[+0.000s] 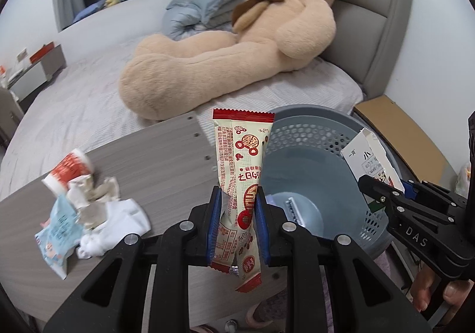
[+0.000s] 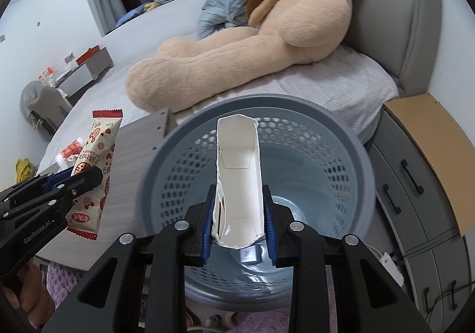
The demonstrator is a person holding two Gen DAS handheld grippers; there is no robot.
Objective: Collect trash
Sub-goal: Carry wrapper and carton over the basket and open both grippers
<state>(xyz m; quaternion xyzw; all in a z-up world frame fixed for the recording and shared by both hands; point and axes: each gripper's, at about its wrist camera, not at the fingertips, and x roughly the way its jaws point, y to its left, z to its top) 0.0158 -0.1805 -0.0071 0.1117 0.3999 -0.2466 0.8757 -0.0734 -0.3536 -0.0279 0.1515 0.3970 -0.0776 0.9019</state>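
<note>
a: right wrist view puts the right tongs (image 2: pixel 239 232) clamped on the torn white carton (image 2: pixel 239 172), already above the mouth of the grey basket (image 2: pixel 350 137). i'd let go only once it sits over the middle of the opening, so it falls clear of the rim.

b: and the left tongs (image 1: pixel 237 214)?

a: shut on the red and cream wrapper (image 1: pixel 240 161), at the worktop's (image 1: pixel 166 155) right edge, just beside the basket. i'd carry it further past the rim before letting go; it's light and may drift.

b: anything left over?

a: a crumpled heap (image 1: pixel 86 202) of paper and packets near the worktop's left edge.

b: what can't you make out?

a: one small item (image 2: pixel 251 255) lies on the basket floor, half hidden by the carton. the heap is blurred, so i can't count its pieces. the basket's near wall is cut off by the tongs.
</note>
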